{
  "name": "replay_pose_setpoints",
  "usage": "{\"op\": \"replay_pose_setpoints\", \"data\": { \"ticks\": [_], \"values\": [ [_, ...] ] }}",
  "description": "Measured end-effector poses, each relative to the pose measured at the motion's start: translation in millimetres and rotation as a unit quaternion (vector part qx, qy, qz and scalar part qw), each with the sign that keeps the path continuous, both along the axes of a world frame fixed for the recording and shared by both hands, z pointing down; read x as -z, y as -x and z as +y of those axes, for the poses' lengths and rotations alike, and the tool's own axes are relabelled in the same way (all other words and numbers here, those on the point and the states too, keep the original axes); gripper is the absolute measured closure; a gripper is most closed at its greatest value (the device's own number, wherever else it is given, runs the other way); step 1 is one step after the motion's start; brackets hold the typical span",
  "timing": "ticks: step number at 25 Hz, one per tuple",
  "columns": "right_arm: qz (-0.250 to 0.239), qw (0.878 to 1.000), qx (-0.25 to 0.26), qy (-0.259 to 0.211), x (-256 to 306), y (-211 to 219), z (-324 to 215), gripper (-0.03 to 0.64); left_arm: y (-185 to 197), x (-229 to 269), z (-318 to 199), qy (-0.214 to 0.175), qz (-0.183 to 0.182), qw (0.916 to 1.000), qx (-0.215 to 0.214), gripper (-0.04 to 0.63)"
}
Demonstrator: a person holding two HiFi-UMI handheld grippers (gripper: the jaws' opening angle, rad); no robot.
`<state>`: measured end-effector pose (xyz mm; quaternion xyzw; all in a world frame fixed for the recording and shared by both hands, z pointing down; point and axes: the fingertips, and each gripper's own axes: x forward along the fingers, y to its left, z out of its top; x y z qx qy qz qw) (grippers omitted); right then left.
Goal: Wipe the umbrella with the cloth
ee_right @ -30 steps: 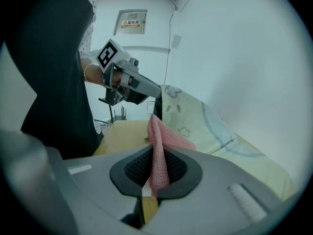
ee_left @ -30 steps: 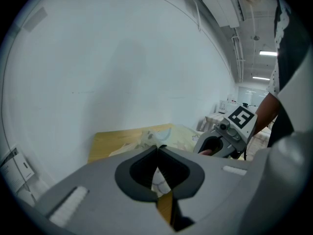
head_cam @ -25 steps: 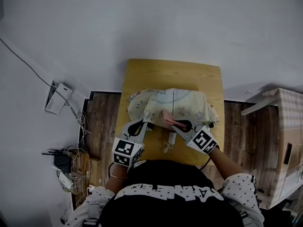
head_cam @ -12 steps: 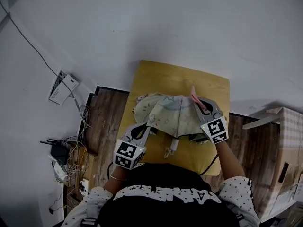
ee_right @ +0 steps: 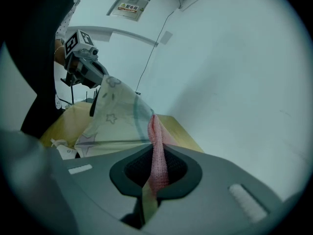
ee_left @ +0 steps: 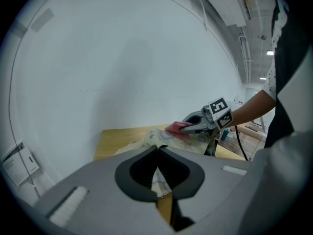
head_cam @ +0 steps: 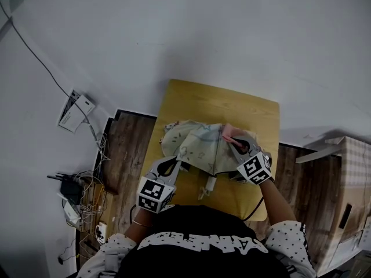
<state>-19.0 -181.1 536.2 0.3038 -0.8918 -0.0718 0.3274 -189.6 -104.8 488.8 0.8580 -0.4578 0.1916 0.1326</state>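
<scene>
A pale umbrella [head_cam: 197, 148] printed with stars is laid on a small wooden table [head_cam: 220, 100]. Its canopy [ee_right: 117, 116] is partly spread, and its light handle [head_cam: 207, 185] is pointed toward the person's side of the tabletop.

The left gripper [ee_left: 157, 150] is seen with its jaws closed together, and a fold of the umbrella's fabric is pinched between them. In the right gripper view that edge of the canopy is held raised off the table.

The right gripper [ee_right: 155, 155] is clamped on a pink cloth [ee_right: 157, 138], which is gripped between the jaws and stands out beyond their tips. In the head view the cloth is laid against the top of the canopy, toward the umbrella's right side, with the right gripper just behind it.

The two grippers are set at opposite sides of the umbrella, the left one at the near left edge of the canopy.

The table is placed by a white wall [head_cam: 174, 33]. Dark wooden floor [head_cam: 127, 149] is seen on either side of it. A tangle of cables [head_cam: 81, 193] is spread on the floor at the left. A cardboard box [head_cam: 353, 178] is set at the right, well apart from the table.
</scene>
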Motion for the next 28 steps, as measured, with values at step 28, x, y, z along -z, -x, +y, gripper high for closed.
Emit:
{"op": "replay_pose_setpoints", "data": {
  "ticks": [28],
  "values": [
    [-0.008,0.997,-0.015,0.069,-41,0,80,0.583,-5,-1,6,-0.002,-0.009,0.9994,-0.032,0.594]
  ]
}}
